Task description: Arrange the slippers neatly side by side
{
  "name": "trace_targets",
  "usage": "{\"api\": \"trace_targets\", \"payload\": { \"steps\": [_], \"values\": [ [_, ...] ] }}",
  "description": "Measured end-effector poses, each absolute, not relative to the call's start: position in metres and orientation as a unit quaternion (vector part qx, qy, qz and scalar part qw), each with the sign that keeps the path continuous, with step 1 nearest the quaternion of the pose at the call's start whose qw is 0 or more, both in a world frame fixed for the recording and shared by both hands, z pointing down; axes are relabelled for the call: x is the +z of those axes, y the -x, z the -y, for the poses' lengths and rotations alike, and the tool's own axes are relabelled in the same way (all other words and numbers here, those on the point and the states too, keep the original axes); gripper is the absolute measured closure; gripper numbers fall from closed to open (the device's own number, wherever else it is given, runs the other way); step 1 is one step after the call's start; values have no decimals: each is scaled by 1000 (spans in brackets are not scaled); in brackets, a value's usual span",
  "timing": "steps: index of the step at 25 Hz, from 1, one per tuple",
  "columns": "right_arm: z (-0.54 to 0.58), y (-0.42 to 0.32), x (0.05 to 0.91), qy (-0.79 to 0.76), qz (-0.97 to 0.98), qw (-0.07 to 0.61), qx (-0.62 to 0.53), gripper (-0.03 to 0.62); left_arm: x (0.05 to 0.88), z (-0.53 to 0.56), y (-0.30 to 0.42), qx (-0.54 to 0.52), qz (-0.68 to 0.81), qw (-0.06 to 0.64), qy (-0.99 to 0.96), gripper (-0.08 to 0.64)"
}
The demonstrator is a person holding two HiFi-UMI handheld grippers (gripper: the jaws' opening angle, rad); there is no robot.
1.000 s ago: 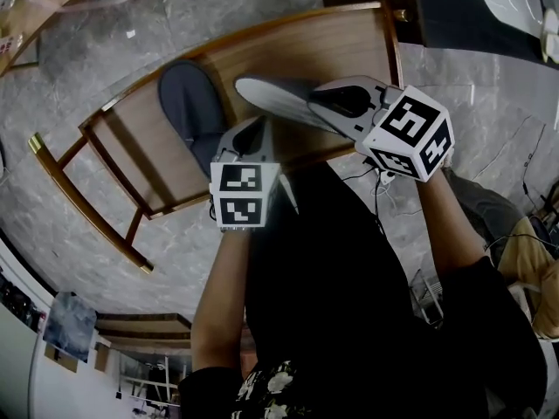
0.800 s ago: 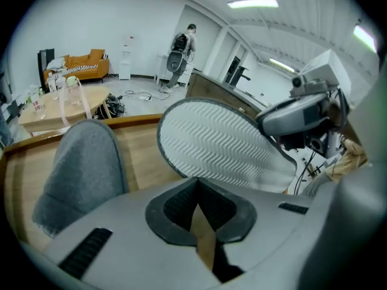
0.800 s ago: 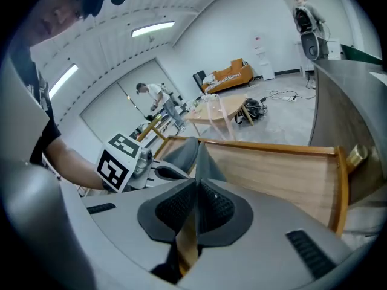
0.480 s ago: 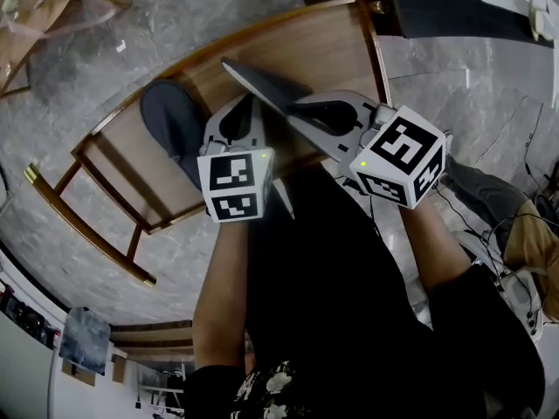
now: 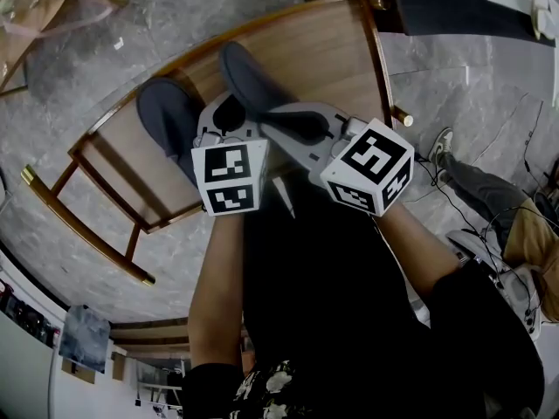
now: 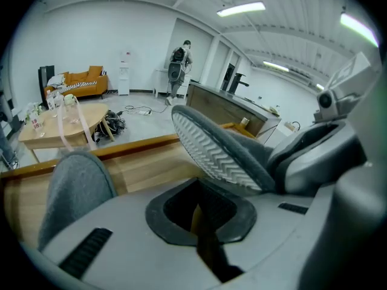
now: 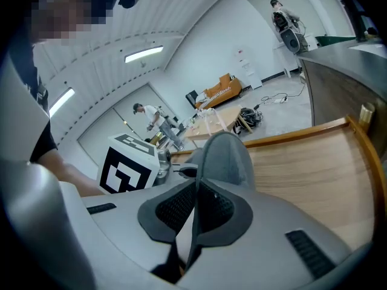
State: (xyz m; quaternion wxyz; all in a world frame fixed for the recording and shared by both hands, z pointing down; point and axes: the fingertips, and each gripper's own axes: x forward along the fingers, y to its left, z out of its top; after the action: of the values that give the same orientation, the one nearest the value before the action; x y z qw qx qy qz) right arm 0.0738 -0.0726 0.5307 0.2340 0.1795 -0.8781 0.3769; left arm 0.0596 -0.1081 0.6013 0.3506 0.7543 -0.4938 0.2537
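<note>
The right tongs are clamped on a thin grey edge of the held slipper, apparently at its heel end. The rest of the slipper reaches away from the person over the wooden surface. From the left gripper view it hangs tilted, with its ribbed sole turned partly toward that camera. Whether the toe touches the wood cannot be told. The left tongs are closed with nothing between them. They sit just beside the second slipper, which lies flat on the surface to the left of the held one. Both slippers look like light, felt-covered house slippers: soft and floppy in the upper, with a thin sole that bends easily. A pinch on one edge lets the far end droop and swing, so the toe will probably trail or twist as it is lowered. The felt should give good friction, and there seems little risk of slipping or damage. The firmest hold is likely the rim at the heel, where upper and sole meet. The toe could be laid first, parallel to the second slipper, before the heel is let down.
</note>
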Motion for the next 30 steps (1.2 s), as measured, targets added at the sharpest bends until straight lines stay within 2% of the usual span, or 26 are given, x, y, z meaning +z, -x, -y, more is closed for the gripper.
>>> {"api": "trace_targets", "payload": {
  "steps": [14, 22, 24, 26, 30],
  "values": [
    [85, -65, 559, -222, 876, 228, 363, 594, 599, 49, -44, 267, 499, 371, -737, 558],
    [99, -73, 533, -263, 916, 235, 188, 591, 564, 47, -11, 218, 546, 316, -745, 557],
    [96, -71, 530, -262, 919, 259, 143, 568, 555, 47, 1, 207, 556, 305, -745, 557],
    [93, -69, 533, -270, 914, 273, 129, 482, 546, 48, 16, 206, 571, 290, -740, 557],
    [98, -74, 541, -297, 902, 286, 125, 465, 539, 54, 59, 208, 619, 273, -706, 557]
  ]
}}
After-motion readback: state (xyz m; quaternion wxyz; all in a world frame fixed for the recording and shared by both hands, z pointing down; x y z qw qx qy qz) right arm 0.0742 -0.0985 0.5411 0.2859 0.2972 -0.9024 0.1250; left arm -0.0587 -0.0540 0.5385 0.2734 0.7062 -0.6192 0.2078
